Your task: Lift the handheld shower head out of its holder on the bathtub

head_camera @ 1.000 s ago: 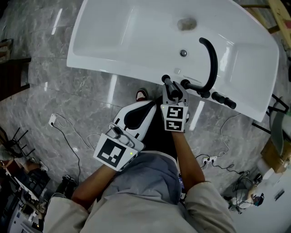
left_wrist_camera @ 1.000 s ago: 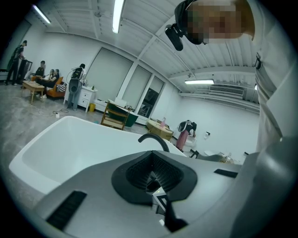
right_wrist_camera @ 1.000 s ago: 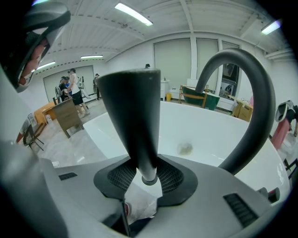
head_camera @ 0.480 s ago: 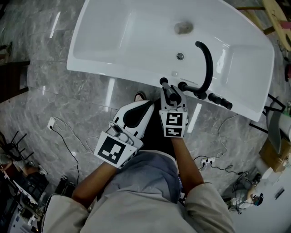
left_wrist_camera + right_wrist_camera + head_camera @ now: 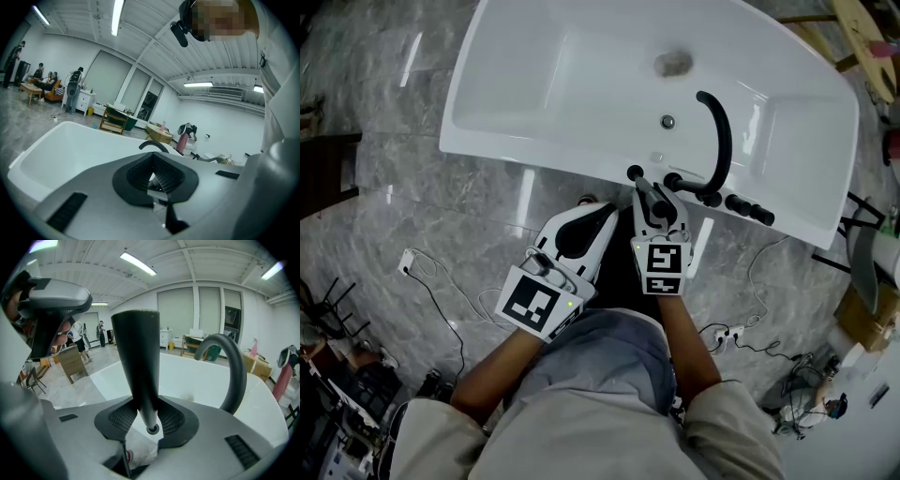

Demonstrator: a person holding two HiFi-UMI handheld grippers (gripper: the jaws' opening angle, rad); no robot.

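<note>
The black shower head handle [image 5: 138,362] stands upright between the jaws of my right gripper [image 5: 150,420], which is shut on it. Its lower end with a small ring hangs free above the white tub rim. In the head view the right gripper [image 5: 652,192] holds the shower head [image 5: 636,174] at the near rim of the bathtub [image 5: 534,159], just left of the black arched spout [image 5: 722,141]. My left gripper [image 5: 598,214] hovers beside it over the floor, jaws together with nothing in them [image 5: 154,176].
Black tap knobs [image 5: 750,208] line the rim right of the spout [image 5: 234,376]. Cables [image 5: 441,281] and a power strip [image 5: 727,330] lie on the grey marble floor. A shoe [image 5: 591,199] shows below the tub edge. Furniture and people stand far off.
My right gripper has risen a little with the shower head handle in its jaws. The left gripper has stayed where it was.
</note>
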